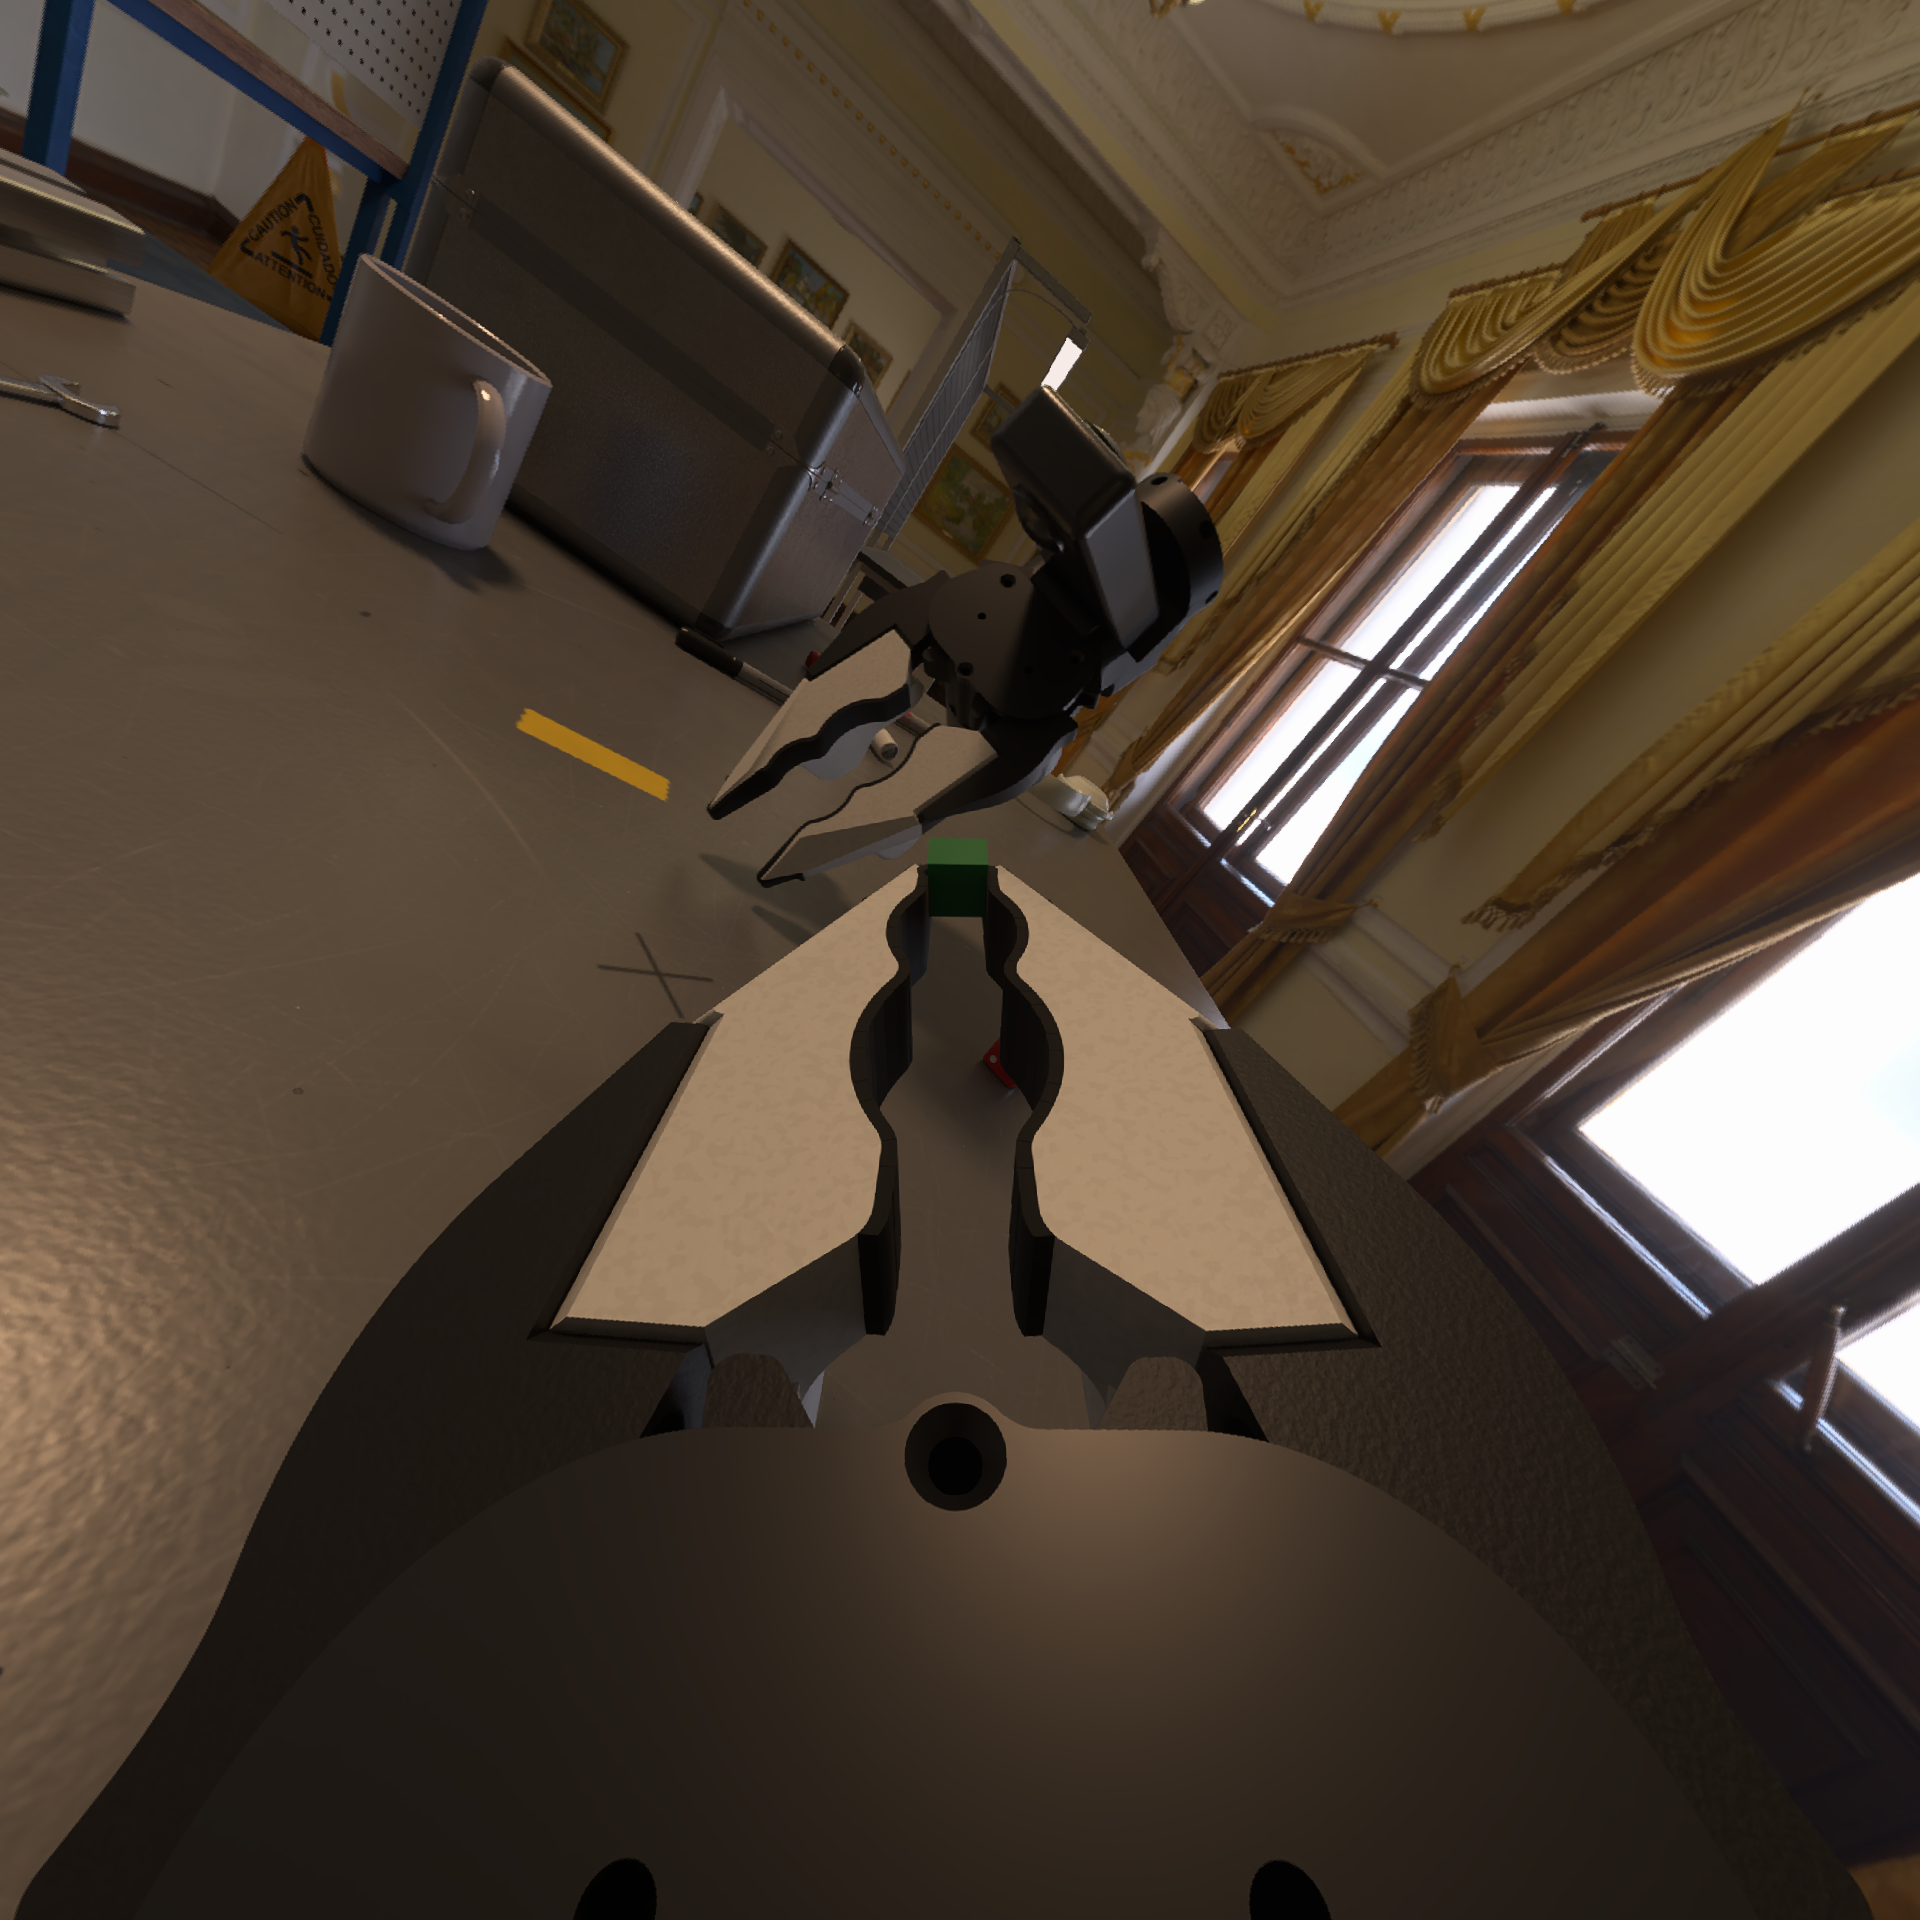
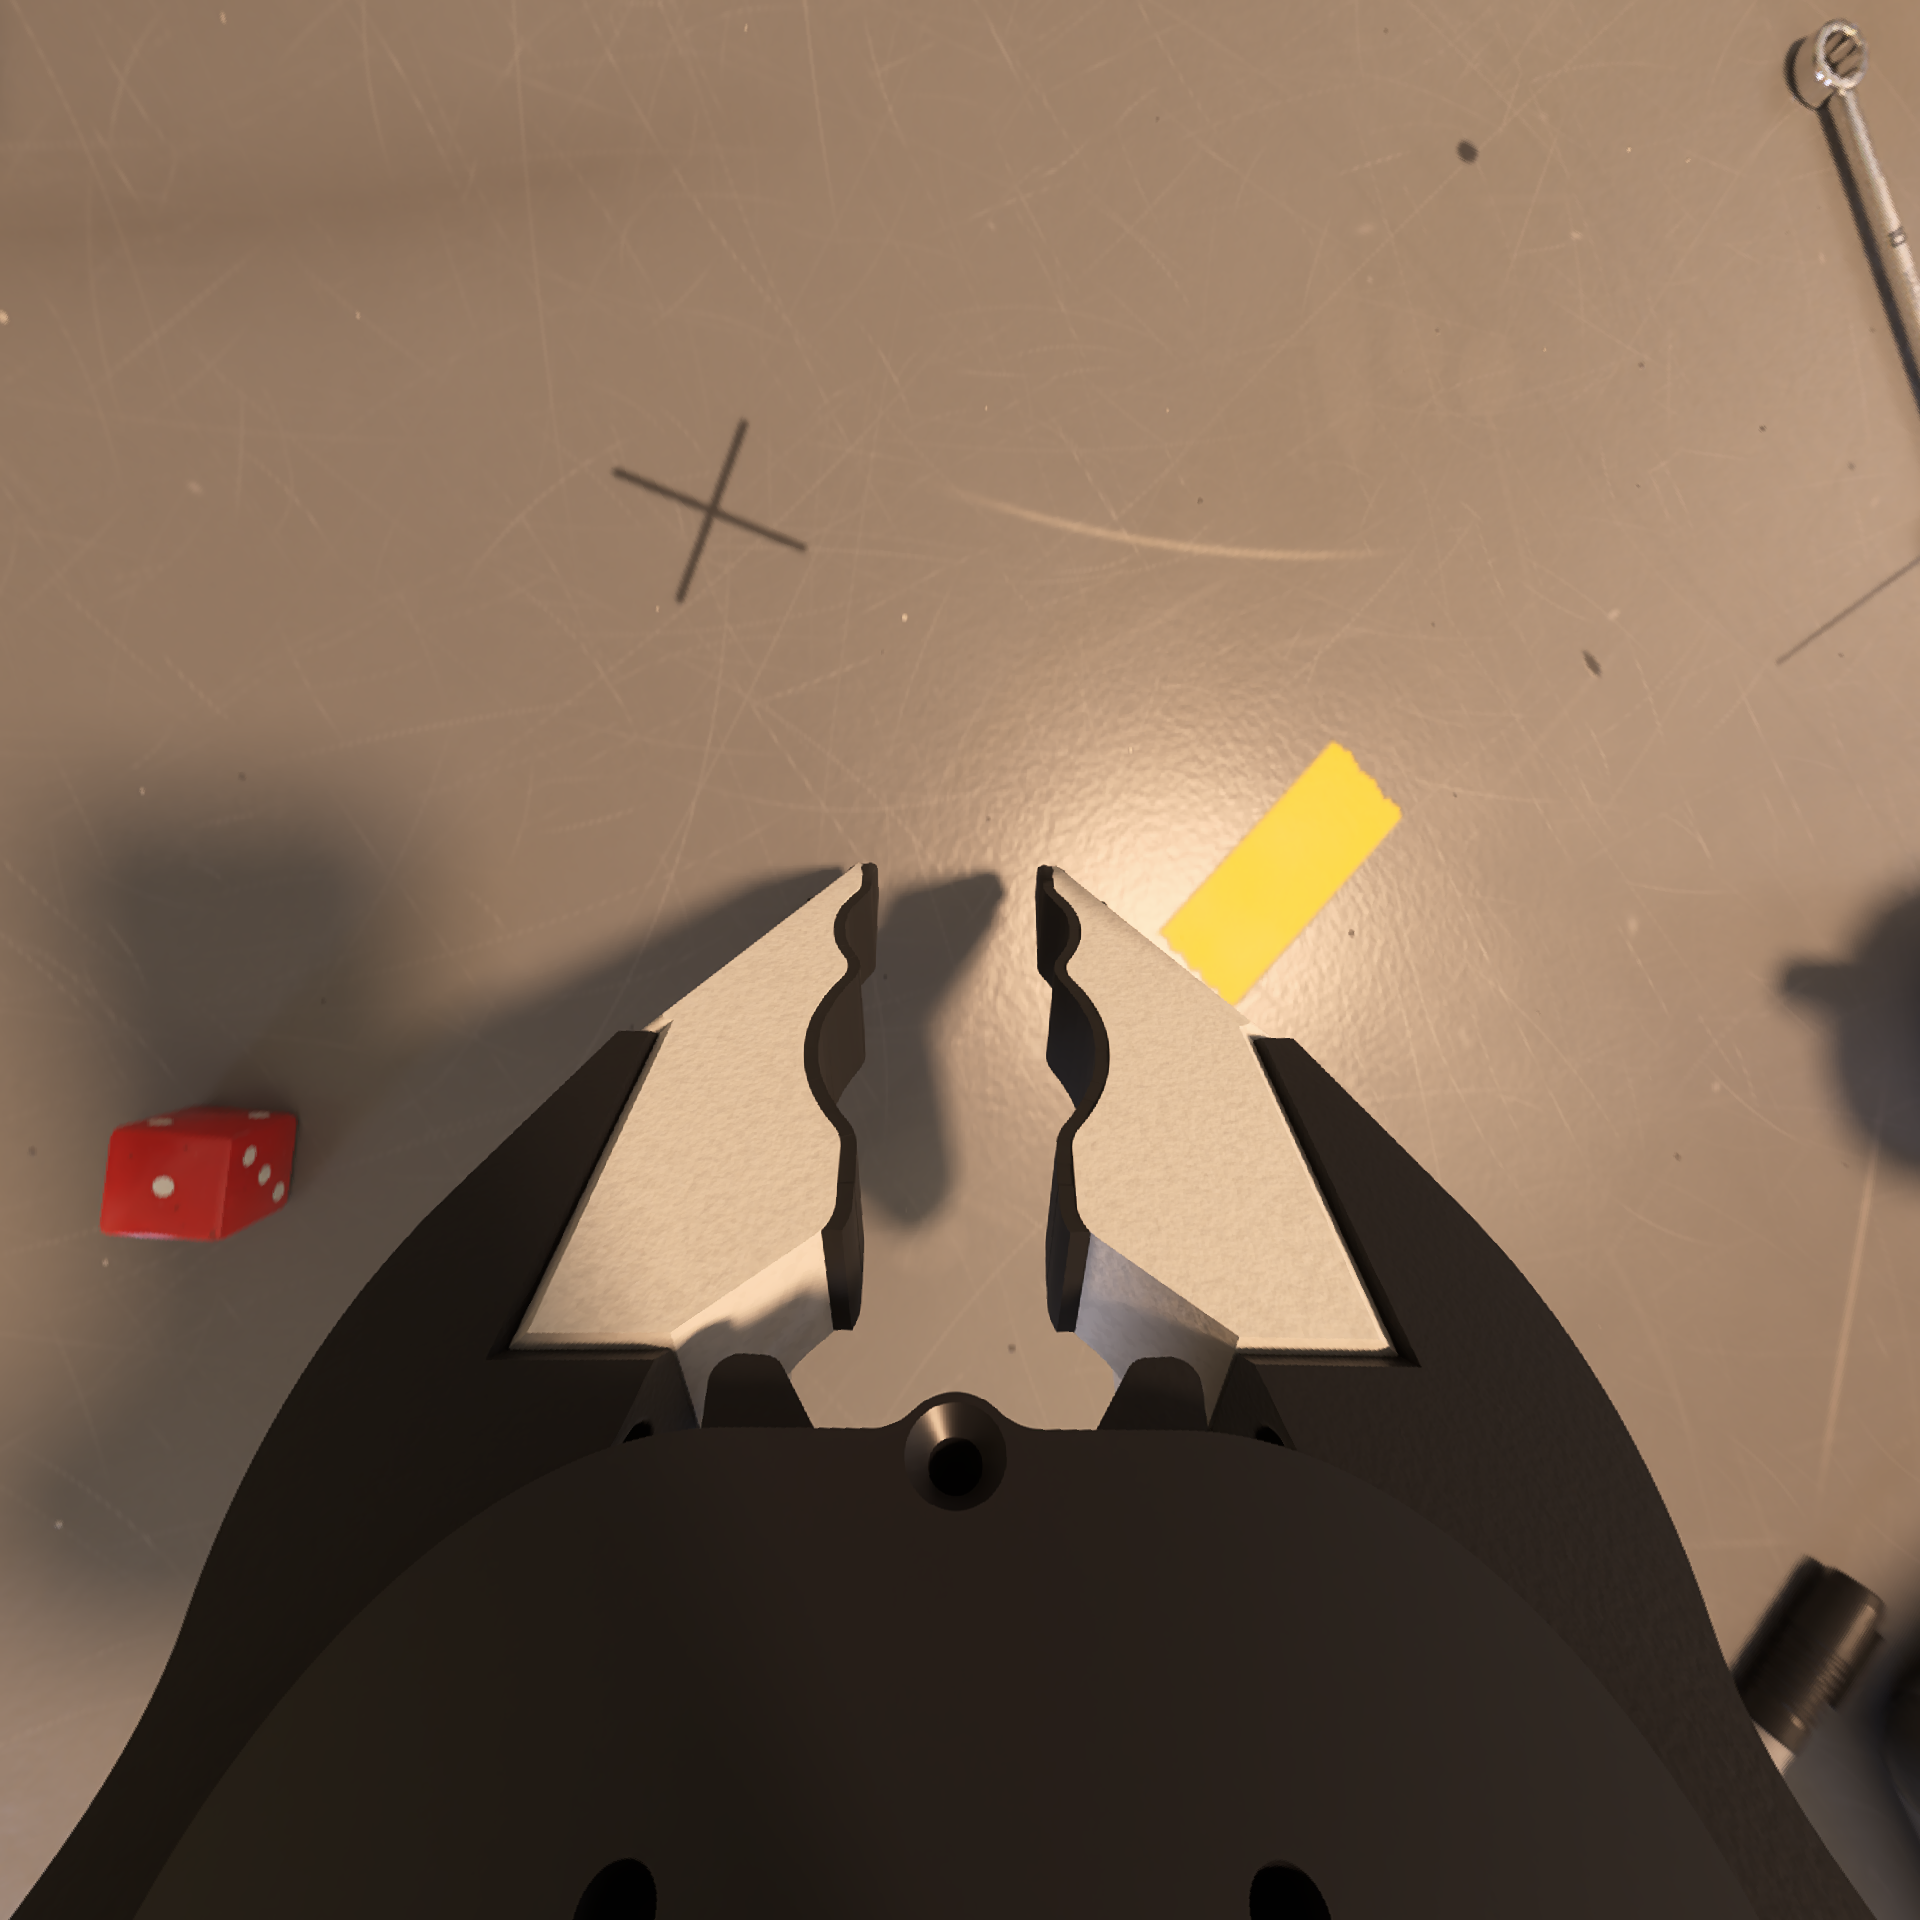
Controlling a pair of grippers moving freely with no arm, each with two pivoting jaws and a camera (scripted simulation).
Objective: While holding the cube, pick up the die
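My left gripper (image 1: 957, 883) is shut on a small green cube (image 1: 957, 878) pinched at its fingertips and held above the grey table (image 1: 260, 831). A red die with white pips (image 2: 197, 1174) lies on the table at the left of the right wrist view; a sliver of it (image 1: 994, 1062) shows between my left fingers. My right gripper (image 2: 956, 883) is open and empty, pointing down at the table, with the die well to its left. It also shows in the left wrist view (image 1: 753, 842), hovering just beyond the cube.
A white mug (image 1: 421, 405) and a silver metal case (image 1: 665, 384) stand at the far left. A yellow tape strip (image 2: 1280, 875), a drawn cross (image 2: 710, 509), a wrench (image 2: 1870, 187) and a black cylinder (image 2: 1813, 1652) lie on the table.
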